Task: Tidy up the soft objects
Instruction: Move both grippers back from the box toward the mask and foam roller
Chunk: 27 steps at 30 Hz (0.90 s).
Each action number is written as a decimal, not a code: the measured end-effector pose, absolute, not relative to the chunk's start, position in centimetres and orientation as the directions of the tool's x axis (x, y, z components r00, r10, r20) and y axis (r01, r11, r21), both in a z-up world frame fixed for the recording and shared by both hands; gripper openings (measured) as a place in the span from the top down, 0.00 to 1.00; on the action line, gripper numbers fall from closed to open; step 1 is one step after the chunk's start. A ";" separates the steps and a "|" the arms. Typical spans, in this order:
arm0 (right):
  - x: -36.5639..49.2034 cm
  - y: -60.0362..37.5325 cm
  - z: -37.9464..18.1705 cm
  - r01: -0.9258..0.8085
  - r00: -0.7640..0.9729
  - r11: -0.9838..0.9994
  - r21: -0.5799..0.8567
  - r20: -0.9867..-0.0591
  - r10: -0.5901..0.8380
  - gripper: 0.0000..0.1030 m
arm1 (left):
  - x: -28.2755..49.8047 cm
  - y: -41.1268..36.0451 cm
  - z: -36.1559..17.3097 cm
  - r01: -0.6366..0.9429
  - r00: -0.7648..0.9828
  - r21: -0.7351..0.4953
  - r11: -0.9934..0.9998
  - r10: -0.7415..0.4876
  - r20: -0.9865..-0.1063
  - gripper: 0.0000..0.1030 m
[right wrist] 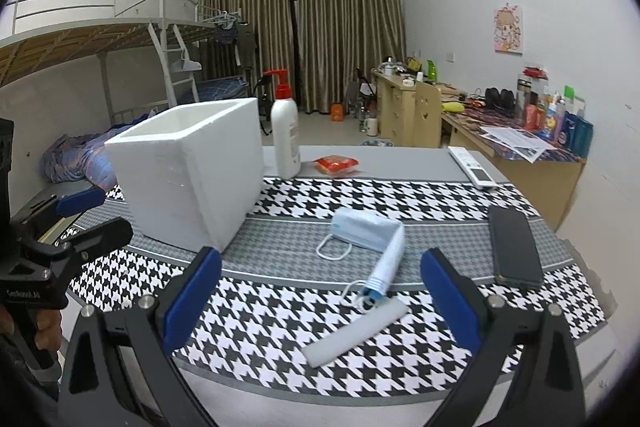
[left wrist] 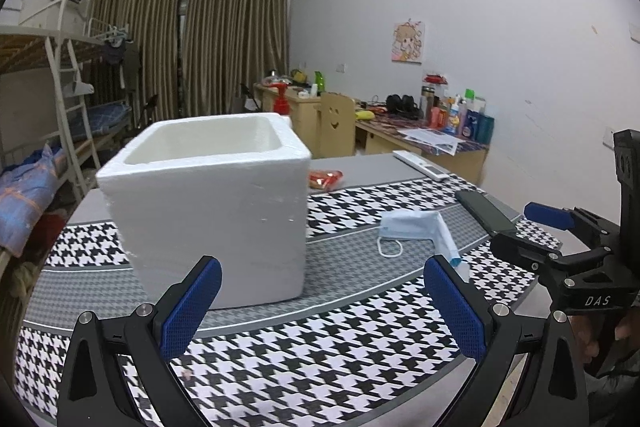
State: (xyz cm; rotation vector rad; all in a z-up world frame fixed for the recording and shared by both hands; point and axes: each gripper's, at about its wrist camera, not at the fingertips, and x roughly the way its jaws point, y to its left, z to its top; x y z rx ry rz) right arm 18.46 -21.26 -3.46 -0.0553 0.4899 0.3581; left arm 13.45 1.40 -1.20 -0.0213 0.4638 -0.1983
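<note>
A white foam box (left wrist: 208,211) (right wrist: 192,167) stands open-topped on the houndstooth table mat. To its right lie two pale blue face masks (left wrist: 416,231) (right wrist: 368,227), one flat and one draped toward me, and a grey foam strip (right wrist: 356,333) in front of them. A red soft packet (left wrist: 325,179) (right wrist: 336,165) rests behind the box. My left gripper (left wrist: 322,307) is open just in front of the box, holding nothing. My right gripper (right wrist: 320,303) is open above the masks and grey strip, also holding nothing.
A white pump bottle (right wrist: 285,131) stands behind the box. A black phone (right wrist: 514,247) (left wrist: 486,213) and a white remote (right wrist: 470,167) (left wrist: 420,165) lie at the right of the table. Bunk beds stand at the left, cluttered desks along the right wall.
</note>
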 end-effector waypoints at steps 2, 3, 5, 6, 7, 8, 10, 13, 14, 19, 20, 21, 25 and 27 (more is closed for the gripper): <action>18.3 -21.6 -3.5 -0.343 0.823 0.939 0.030 -0.472 0.316 0.02 | 13.5 0.8 -1.3 0.193 0.872 -0.065 0.979 -0.202 -0.446 0.02; 18.2 -21.8 -3.5 -0.341 0.822 0.940 0.029 -0.475 0.313 0.02 | 13.5 0.6 -1.3 0.197 0.870 -0.066 0.978 -0.206 -0.447 0.02; 18.3 -22.1 -3.7 -0.339 0.821 0.940 0.028 -0.480 0.310 0.02 | 13.5 0.0 -1.5 0.207 0.866 -0.066 0.976 -0.214 -0.452 0.02; 18.2 -22.3 -3.8 -0.337 0.821 0.941 0.026 -0.481 0.307 0.02 | 13.6 -0.2 -1.6 0.209 0.865 -0.067 0.976 -0.216 -0.453 0.02; 18.2 -22.4 -3.8 -0.337 0.820 0.941 0.025 -0.483 0.307 0.02 | 13.6 -0.5 -1.7 0.211 0.863 -0.068 0.975 -0.219 -0.455 0.02; 18.1 -22.6 -3.9 -0.336 0.820 0.942 0.025 -0.484 0.305 0.02 | 13.7 -0.7 -1.7 0.214 0.862 -0.069 0.974 -0.221 -0.456 0.02; 18.2 -23.0 -4.1 -0.328 0.820 0.944 0.025 -0.489 0.298 0.02 | 13.8 -1.4 -1.8 0.224 0.858 -0.067 0.972 -0.230 -0.459 0.02; 18.2 -23.6 -4.5 -0.316 0.819 0.948 0.032 -0.496 0.289 0.02 | 14.0 -2.1 -1.9 0.240 0.854 -0.060 0.969 -0.240 -0.462 0.02; 18.3 -23.7 -4.7 -0.313 0.817 0.949 0.034 -0.500 0.287 0.02 | 14.0 -2.2 -1.9 0.243 0.853 -0.057 0.968 -0.241 -0.463 0.02; 18.3 -23.9 -5.3 -0.309 0.810 0.950 0.032 -0.515 0.281 0.02 | 14.5 -2.6 -2.3 0.243 0.844 -0.059 0.968 -0.241 -0.479 0.02; 18.3 -23.9 -5.5 -0.311 0.808 0.950 0.033 -0.517 0.283 0.02 | 14.7 -2.7 -2.4 0.244 0.842 -0.060 0.968 -0.242 -0.483 0.02; 18.4 -23.9 -5.6 -0.313 0.805 0.949 0.032 -0.521 0.283 0.02 | 14.9 -2.8 -2.6 0.246 0.838 -0.060 0.967 -0.243 -0.489 0.02; 18.7 -23.8 -6.4 -0.306 0.793 0.951 0.041 -0.541 0.279 0.02 | 15.5 -3.0 -2.9 0.238 0.835 -0.058 0.969 -0.235 -0.498 0.02; 18.9 -23.6 -7.1 -0.297 0.785 0.954 0.041 -0.559 0.268 0.02 | 15.7 -2.9 -2.9 0.238 0.836 -0.058 0.970 -0.235 -0.496 0.02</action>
